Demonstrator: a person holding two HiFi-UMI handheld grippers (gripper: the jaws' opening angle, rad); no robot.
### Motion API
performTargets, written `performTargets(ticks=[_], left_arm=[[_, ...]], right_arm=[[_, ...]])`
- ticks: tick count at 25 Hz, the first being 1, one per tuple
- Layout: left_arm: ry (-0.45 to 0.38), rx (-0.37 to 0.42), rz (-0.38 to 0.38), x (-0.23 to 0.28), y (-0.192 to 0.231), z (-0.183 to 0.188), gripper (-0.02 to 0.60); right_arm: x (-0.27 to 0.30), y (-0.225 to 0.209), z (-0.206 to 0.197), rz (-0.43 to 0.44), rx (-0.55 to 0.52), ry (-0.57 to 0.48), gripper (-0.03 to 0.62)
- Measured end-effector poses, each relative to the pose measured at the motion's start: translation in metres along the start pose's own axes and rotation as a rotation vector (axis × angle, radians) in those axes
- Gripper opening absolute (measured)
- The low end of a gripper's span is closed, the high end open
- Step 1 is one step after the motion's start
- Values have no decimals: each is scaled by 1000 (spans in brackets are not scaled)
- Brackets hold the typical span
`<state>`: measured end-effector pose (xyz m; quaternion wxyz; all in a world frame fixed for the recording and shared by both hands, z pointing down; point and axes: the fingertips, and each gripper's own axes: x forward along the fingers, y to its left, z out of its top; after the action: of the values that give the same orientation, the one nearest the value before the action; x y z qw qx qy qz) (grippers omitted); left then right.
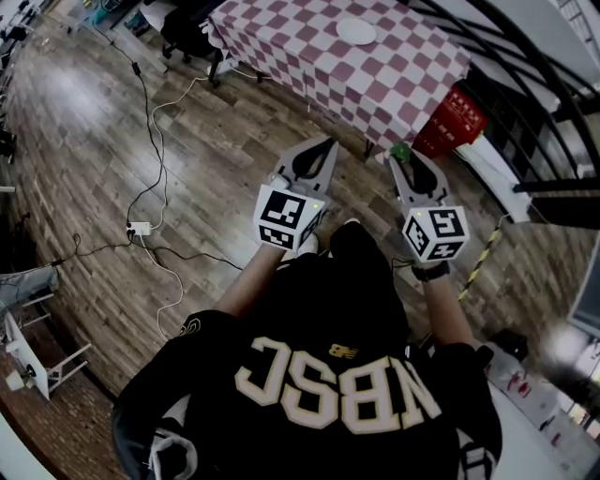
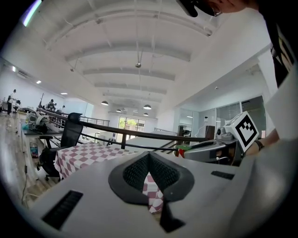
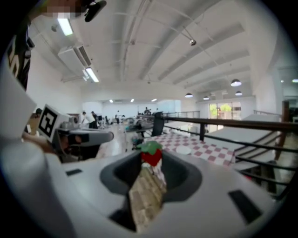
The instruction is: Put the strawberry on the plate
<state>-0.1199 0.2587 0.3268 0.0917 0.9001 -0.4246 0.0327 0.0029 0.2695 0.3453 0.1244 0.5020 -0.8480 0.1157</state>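
Head view looks steeply down — both gripper views face forward — all share the checkered table (image 1: 281,37).

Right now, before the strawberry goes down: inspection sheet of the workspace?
Surface: table under a red-and-white checkered cloth, ahead of the person.
Job's things: white plate on the cloth, nothing on it; strawberry held off the table.
Clutter: nothing seen.
Grippers: right gripper shut on the strawberry; left gripper shut, empty.
Cables: cables trail over the wood floor to a power strip, left of the person.
Surroundings: office chair by the table's far-left corner, red box by its right corner, black railing on the right.
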Motion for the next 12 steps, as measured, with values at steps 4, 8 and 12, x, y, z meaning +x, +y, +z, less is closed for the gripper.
performTargets(ticks=[4, 8, 12], left_arm=[[22, 0, -1, 29, 17, -4, 15], [24, -2, 24, 81, 41, -4, 15], [34, -45, 60, 142, 63, -3, 15]], right_arm=[[25, -23, -1, 16, -5, 10, 144], [66, -62, 1, 39, 0, 13, 144], [113, -105, 16, 52, 32, -21, 144]])
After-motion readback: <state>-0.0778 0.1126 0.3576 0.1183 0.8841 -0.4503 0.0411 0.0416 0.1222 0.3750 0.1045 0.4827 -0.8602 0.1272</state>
